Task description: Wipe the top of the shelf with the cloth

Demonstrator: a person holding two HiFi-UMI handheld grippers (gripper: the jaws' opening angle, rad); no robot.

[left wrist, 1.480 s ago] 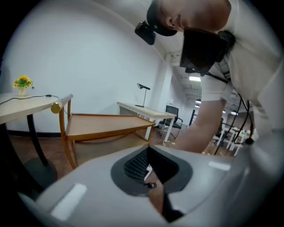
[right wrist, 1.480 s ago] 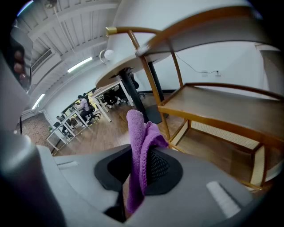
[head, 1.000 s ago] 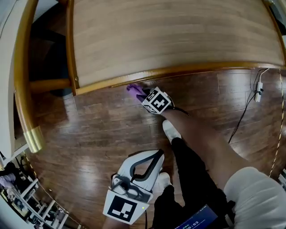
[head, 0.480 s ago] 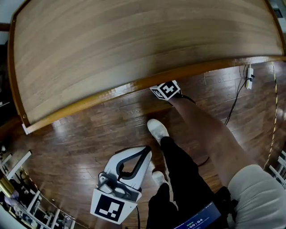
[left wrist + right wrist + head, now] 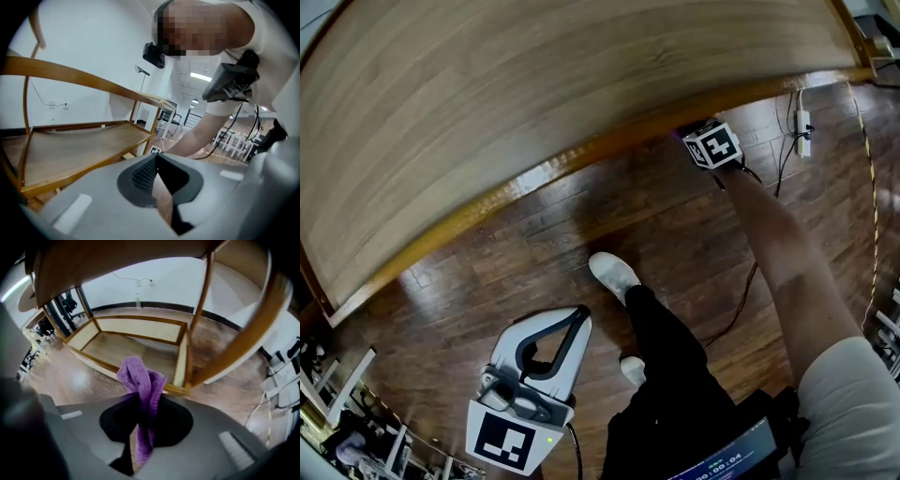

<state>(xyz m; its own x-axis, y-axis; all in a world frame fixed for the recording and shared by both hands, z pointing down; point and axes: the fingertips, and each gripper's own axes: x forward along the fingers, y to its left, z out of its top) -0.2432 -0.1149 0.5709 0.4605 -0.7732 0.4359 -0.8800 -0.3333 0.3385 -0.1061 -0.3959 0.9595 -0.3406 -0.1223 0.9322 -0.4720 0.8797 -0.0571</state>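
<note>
Honey-coloured wood fills most of what we see from the head: the shelf top [image 5: 534, 112] sweeps across the upper picture, with a dark plank floor [image 5: 487, 272] below it. Over the floor we see a bare forearm [image 5: 778, 253] reaching to the shelf's front edge, dark trousers [image 5: 675, 375] and two white shoes [image 5: 614, 274].

In that view the right gripper [image 5: 146, 397] appears only as its marker cube [image 5: 712, 145] at the edge. Its own view tells us more: the jaws are clamped on the purple cloth [image 5: 139, 376]. The cloth bunches above them and trails down between them, with a wooden board overhead and a lower tier [image 5: 136, 350] beyond. The head view hides the cloth altogether.

The left gripper [image 5: 156, 158] hangs low near the person's feet, well apart from the shelf, its jaws pressed together with nothing between them.

A white power strip [image 5: 802, 122] shows near the cube. The digits on the chest screen [image 5: 722, 459] are too small for us to read.
</note>
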